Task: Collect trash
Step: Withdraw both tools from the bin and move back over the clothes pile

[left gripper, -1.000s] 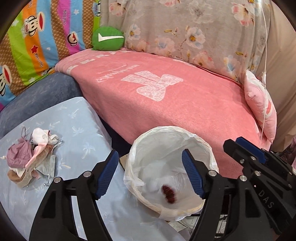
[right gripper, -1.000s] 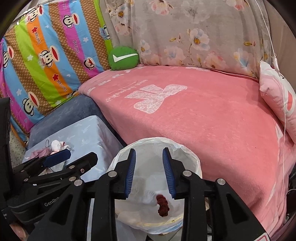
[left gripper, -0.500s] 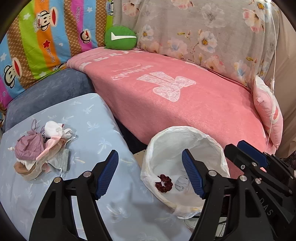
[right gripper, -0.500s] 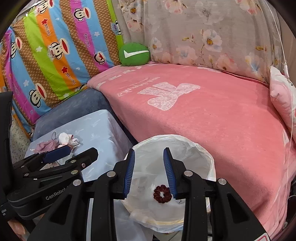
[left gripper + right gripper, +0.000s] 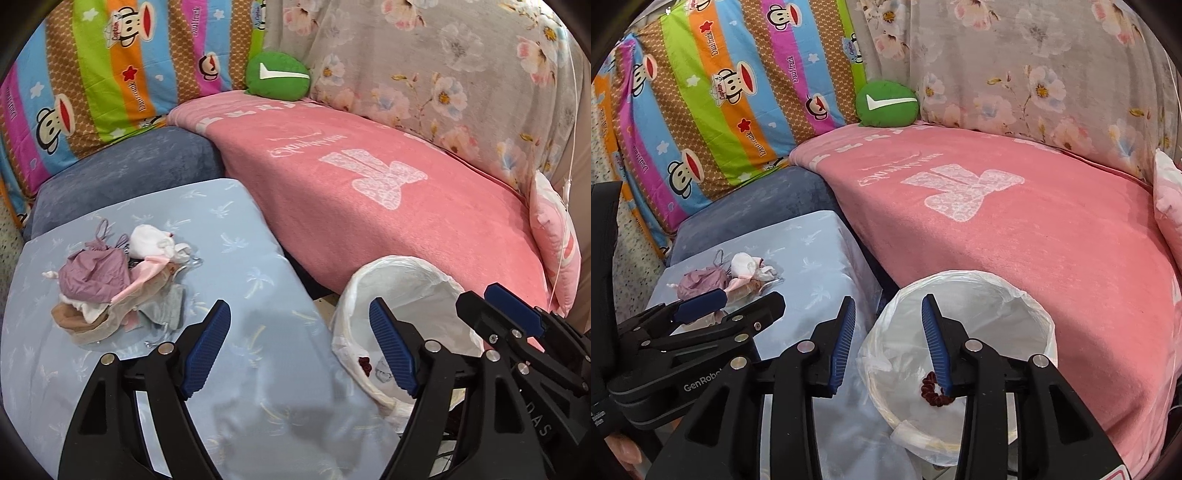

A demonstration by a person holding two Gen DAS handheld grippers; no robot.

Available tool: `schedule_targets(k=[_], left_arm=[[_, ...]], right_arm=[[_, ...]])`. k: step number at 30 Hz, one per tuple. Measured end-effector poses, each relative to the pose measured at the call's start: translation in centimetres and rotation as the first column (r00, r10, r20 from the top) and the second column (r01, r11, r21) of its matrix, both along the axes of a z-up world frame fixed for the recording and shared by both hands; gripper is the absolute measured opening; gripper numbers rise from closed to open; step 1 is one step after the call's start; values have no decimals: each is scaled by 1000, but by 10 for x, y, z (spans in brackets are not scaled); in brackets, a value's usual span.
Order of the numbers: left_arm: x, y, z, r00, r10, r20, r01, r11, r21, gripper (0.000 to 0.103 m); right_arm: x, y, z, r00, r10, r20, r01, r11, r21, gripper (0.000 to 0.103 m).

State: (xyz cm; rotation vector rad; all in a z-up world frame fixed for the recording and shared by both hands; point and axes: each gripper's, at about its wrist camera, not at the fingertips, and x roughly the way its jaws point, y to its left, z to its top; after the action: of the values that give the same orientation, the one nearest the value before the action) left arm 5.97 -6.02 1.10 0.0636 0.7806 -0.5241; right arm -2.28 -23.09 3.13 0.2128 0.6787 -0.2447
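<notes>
- The left gripper (image 5: pixel 300 343) hangs with its blue-padded fingers (image 5: pixel 207 345) spread wide and nothing between them, over the pale blue cloth-covered counter (image 5: pixel 236 236).
- In the left wrist view, the pile of small trash (image 5: pixel 118 284) lies on the counter at about 10 o'clock from the left gripper, well apart from its fingers: a crumpled mauve piece, a white wad, pink and tan scraps and a grey bit, all heaped together.
- The right gripper (image 5: pixel 888 341) has its fingers (image 5: pixel 934 343) parted to a middling gap, holding nothing, one finger over the counter's edge and the other over the mouth of the bin.
- The bin (image 5: pixel 1039 314), lined with a white plastic bag, stands just beside the counter at its 3 o'clock side, against the front of the pink blanket (image 5: pixel 1015 229).
- A dark red scrunchie (image 5: pixel 932 391) lies inside the bin on the liner, partly hidden behind the right gripper's right finger; the left wrist view shows a small pale scrap next to it.
- In the right wrist view the left gripper shows at 9 o'clock, side on, above the trash pile.
- Behind, a green round cushion (image 5: pixel 277 75) rests at 12 o'clock where the striped monkey-print cover (image 5: pixel 92 74) meets the grey floral cover (image 5: pixel 424 55).
- A pink pillow (image 5: pixel 554 243) leans at the blanket's 3 o'clock end.
</notes>
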Motion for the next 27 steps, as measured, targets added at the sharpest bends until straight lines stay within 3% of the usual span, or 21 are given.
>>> schedule_targets(k=[27], left_arm=[[42,102,-6,975,224,-3,-224,975,2,80]], right_arm=[[52,88,-2,987,159,-23,-160,987,-18,38]])
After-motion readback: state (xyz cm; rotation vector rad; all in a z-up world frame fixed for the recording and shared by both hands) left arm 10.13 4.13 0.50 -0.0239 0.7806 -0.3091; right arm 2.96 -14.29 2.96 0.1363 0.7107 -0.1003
